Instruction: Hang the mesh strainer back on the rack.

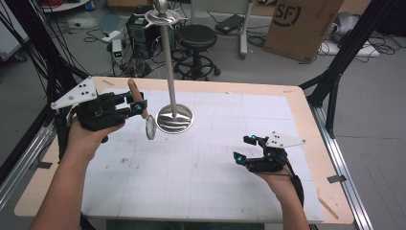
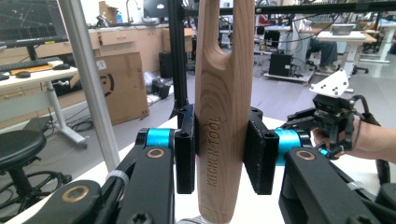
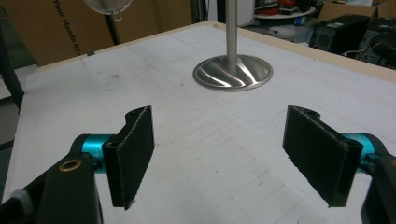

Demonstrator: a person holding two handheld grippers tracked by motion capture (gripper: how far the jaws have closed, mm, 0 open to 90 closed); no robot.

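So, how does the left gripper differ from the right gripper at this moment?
The left gripper is shut on a wooden-handled utensil, its jaws pressing both sides of the handle; the right gripper is open, with nothing between its jaws. The left gripper is held up beside the metal stand; the right gripper is lower, over the table. Both have black jaws with blue parts.

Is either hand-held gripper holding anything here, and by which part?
The left hand-held gripper clamps a wooden-handled kitchen tool across the lower part of its handle, its metal end hanging below. The right hand-held gripper holds nothing; its jaws stand open.
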